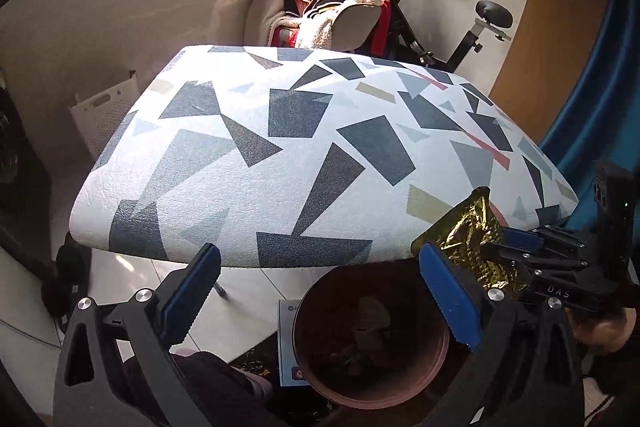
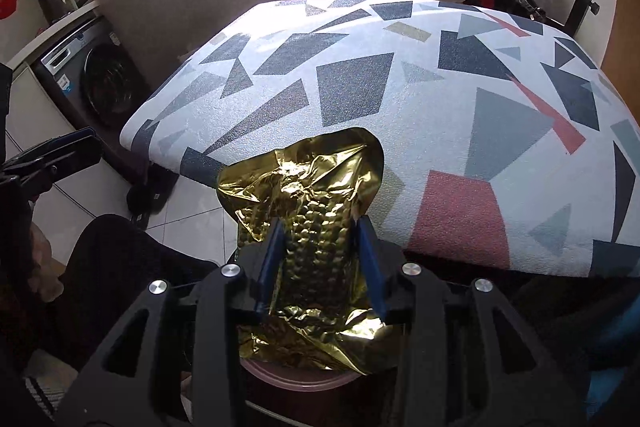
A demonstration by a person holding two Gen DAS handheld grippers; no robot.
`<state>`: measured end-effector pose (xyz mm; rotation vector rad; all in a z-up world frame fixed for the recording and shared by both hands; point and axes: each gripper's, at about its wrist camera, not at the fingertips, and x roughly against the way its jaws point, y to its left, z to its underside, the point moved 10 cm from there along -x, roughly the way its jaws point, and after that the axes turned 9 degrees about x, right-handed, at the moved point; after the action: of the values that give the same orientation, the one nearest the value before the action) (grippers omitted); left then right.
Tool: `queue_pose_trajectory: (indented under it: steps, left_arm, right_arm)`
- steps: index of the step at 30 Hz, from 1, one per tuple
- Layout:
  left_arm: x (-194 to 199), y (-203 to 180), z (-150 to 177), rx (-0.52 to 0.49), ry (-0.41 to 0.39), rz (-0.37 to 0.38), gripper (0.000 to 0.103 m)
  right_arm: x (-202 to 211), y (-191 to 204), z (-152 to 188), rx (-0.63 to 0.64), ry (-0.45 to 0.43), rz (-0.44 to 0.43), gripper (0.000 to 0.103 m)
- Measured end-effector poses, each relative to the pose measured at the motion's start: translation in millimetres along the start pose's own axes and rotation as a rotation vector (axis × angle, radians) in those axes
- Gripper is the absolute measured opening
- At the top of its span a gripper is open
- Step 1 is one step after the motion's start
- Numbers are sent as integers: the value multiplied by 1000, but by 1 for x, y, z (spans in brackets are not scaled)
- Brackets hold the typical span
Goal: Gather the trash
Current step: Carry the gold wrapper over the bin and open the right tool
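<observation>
A crinkled gold foil packet (image 2: 316,187) sits between the blue pads of my right gripper (image 2: 320,227), which is shut on it. The packet hangs over the table's front edge, right above the pink rim of a round trash bin (image 2: 296,377). In the left wrist view the same packet (image 1: 468,231) and right gripper (image 1: 516,247) are at the right, beside the bin (image 1: 298,339), which stands on the floor with some dark scraps inside. My left gripper (image 1: 320,255) is open wide over the bin's mouth, with nothing between its fingers.
A table with a geometric-patterned cloth (image 1: 280,147) fills the middle. Behind it are a chair piled with clothes (image 1: 320,11) and an exercise bike (image 1: 480,23). A washing machine (image 2: 100,83) stands at the left. A person's dark-clothed leg (image 1: 208,379) is beside the bin.
</observation>
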<state>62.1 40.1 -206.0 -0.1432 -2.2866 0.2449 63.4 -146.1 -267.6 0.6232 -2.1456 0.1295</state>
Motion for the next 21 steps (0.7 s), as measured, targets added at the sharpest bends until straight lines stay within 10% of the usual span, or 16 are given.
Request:
queue_pose_trajectory:
  steps: [15,21]
  left_arm:
    - [-7,6,5,29,18,-21,97]
    - [-3,2,4,4,-7,-25,97]
  right_arm:
    - [-21,24,19,69,93,-31,45]
    - [-23,22,20,69,101,-10,84]
